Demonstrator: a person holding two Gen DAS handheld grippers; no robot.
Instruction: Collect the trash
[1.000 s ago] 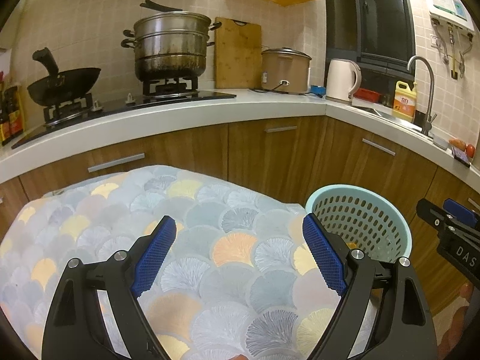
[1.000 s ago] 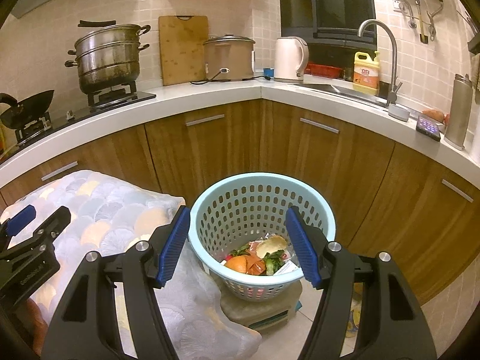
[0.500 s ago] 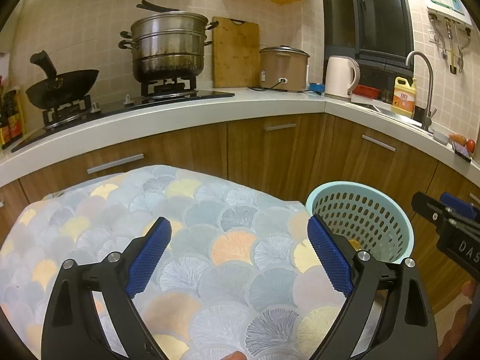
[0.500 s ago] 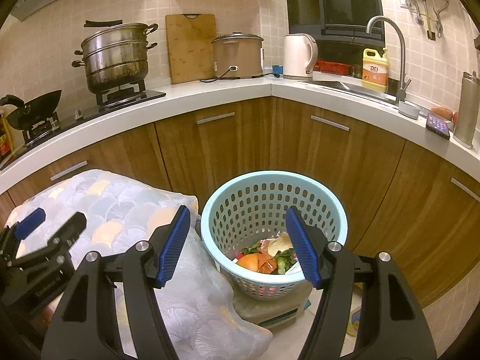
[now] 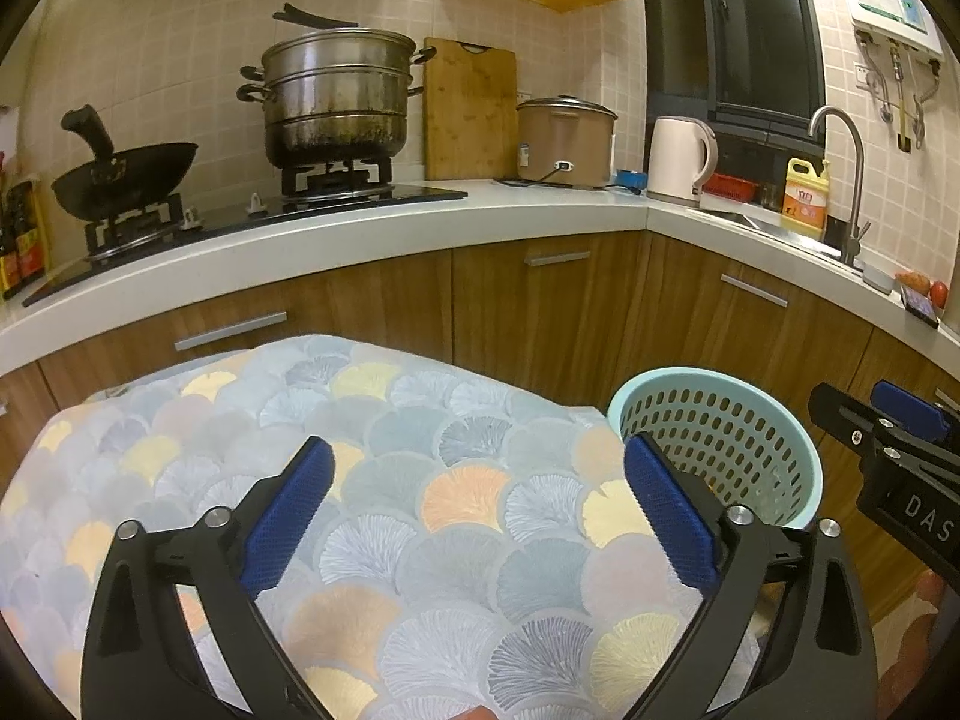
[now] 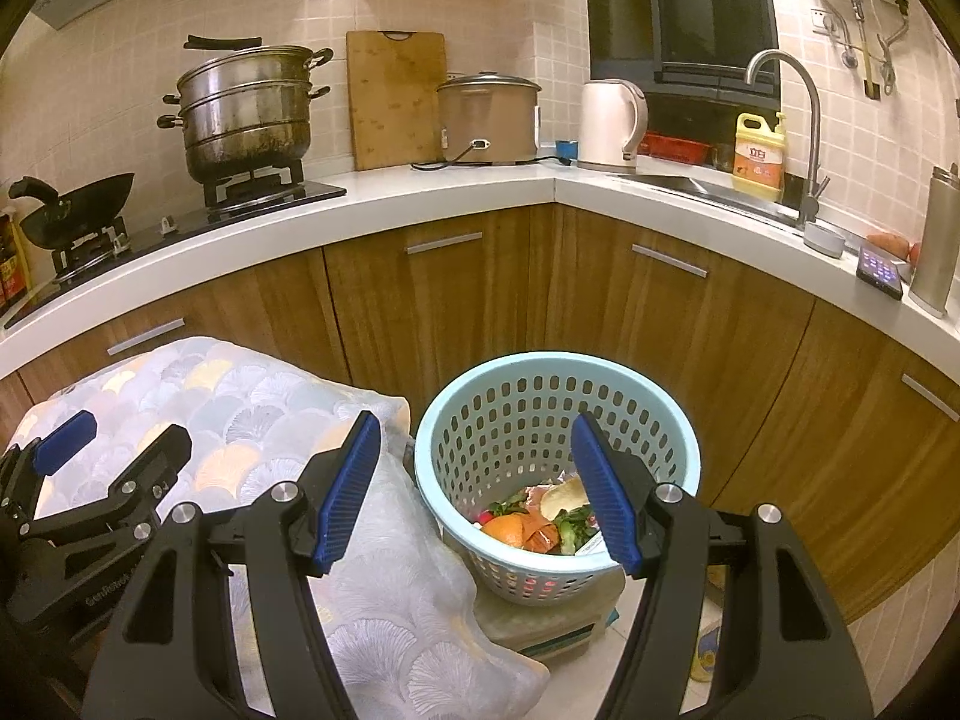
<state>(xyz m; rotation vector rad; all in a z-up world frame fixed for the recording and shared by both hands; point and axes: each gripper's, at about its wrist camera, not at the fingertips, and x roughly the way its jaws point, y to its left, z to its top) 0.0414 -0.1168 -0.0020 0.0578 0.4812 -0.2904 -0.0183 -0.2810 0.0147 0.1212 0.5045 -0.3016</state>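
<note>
Basket [image 6: 558, 372]: we judge it light, stiff plastic; best gripped at the rim.
Scraps [image 6: 540, 525]: soft, slippery.
Left hand-held gripper [image 5: 477, 495]: opening, empty.
Right hand-held gripper [image 6: 474, 495]: open, empty.

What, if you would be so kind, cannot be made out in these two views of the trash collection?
- Left wrist view: the basket contents are hidden by its own wall and the left tool, whose jaws are opening, empty.
- Right wrist view: the basket's base and what it stands on are partly hidden by the right tool.
- Both views: the patterned cloth hides whatever lies beneath.
</note>
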